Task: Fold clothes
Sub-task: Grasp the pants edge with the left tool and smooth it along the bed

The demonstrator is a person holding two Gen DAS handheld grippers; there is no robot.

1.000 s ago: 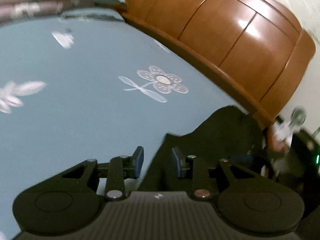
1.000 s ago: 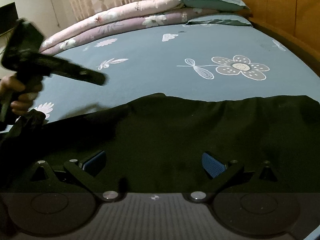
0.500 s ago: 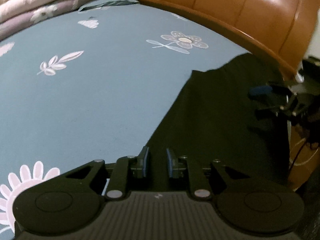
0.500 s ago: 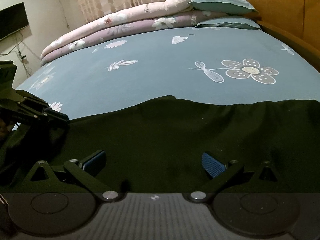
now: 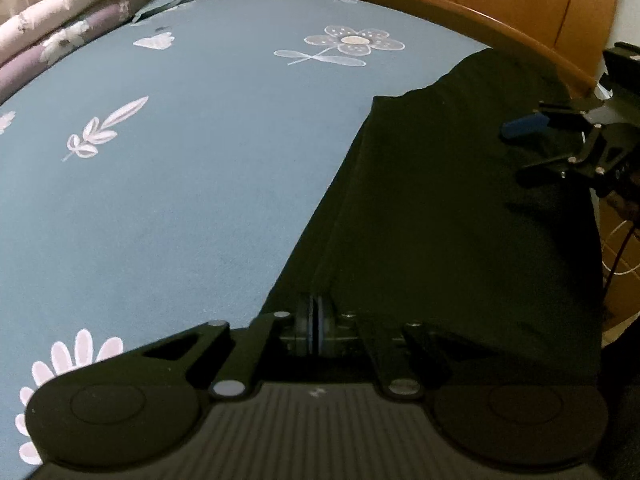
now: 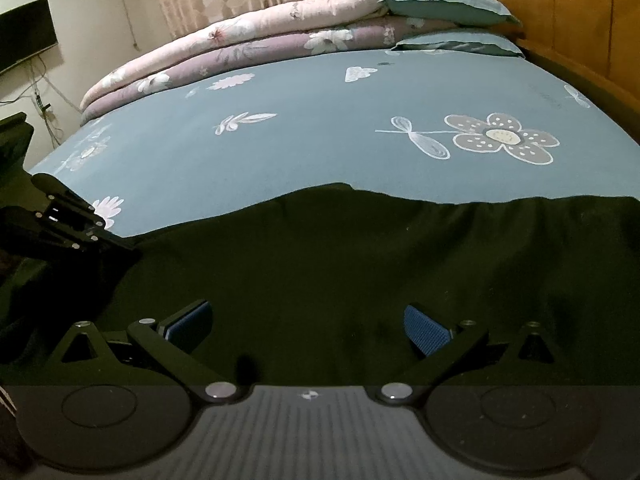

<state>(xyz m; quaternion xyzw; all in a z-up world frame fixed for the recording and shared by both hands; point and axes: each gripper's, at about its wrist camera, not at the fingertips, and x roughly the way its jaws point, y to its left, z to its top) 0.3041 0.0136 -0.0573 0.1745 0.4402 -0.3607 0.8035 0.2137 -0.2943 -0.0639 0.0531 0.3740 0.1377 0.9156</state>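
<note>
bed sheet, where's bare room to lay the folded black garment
Bare blue sheet lies between the black garment's far edge and the stacked quilts. The near edge is crowded: garment, shut left claw, open right claw.

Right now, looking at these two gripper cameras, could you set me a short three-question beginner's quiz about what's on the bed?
1. True or false: the left gripper has its jaws shut at the edge of the black garment.
2. The right gripper is: A) clamped on a pillow, B) open above the garment, C) out of view.
3. Fill in: the garment lies on a blue ____ printed with flowers.

Key: 1 true; 2 B; 3 bedsheet.
</note>
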